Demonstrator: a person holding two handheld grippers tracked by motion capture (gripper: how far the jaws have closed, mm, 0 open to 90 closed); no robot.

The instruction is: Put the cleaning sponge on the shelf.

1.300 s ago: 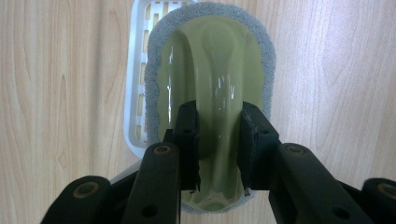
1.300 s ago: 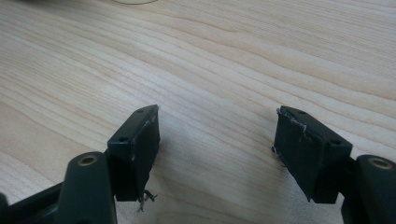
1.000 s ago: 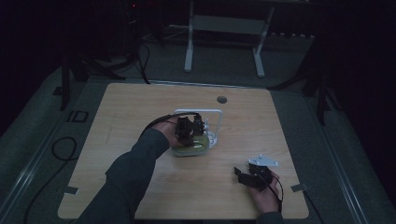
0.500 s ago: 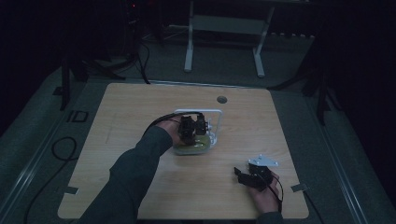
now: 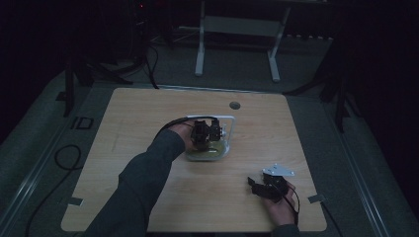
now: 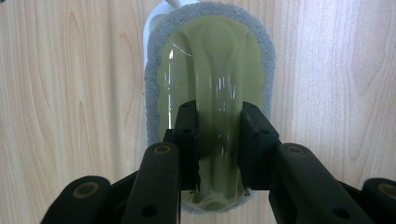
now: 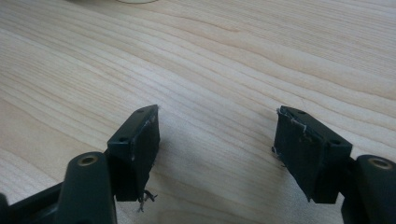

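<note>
**Mid-table: left gripper clamped on the scrubber handle**

Near the middle of the wooden table (image 5: 148, 118), the left gripper (image 6: 218, 140) points straight down, jaws narrowed onto the clear ridge handle of a yellow-green scrub brush (image 6: 210, 60) with its grey pad flat on the wood. Right gripper (image 7: 217, 154) idles near the front edge, jaws wide and empty. Looks like grasp done; next move probably needs a steady lift or push without slipping.

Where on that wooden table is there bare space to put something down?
Plenty: the table's whole left side, the far strip around the round hole, and the stretch between both grippers. It is crowded only mid-table, where the left gripper grips the green scrubber, and near the right gripper.
</note>
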